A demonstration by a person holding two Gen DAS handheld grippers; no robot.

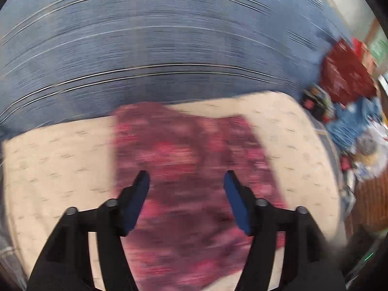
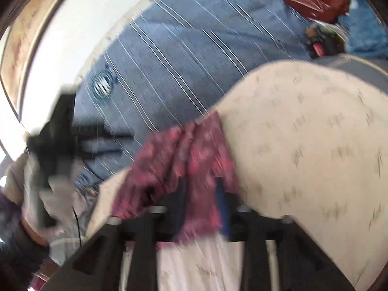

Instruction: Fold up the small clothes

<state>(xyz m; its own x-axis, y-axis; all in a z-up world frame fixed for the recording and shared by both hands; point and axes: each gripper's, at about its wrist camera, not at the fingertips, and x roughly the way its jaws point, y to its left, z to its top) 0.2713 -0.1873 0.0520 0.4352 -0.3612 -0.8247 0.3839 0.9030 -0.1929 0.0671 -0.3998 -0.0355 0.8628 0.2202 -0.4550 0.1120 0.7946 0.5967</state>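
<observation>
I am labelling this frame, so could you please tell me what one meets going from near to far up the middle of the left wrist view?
left gripper, open → maroon patterned garment → cream cloth → blue striped bedcover.

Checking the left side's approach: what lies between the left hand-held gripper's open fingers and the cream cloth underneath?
In the left wrist view, only the pink patterned garment lies between the left hand-held gripper and the cream cloth.
</observation>
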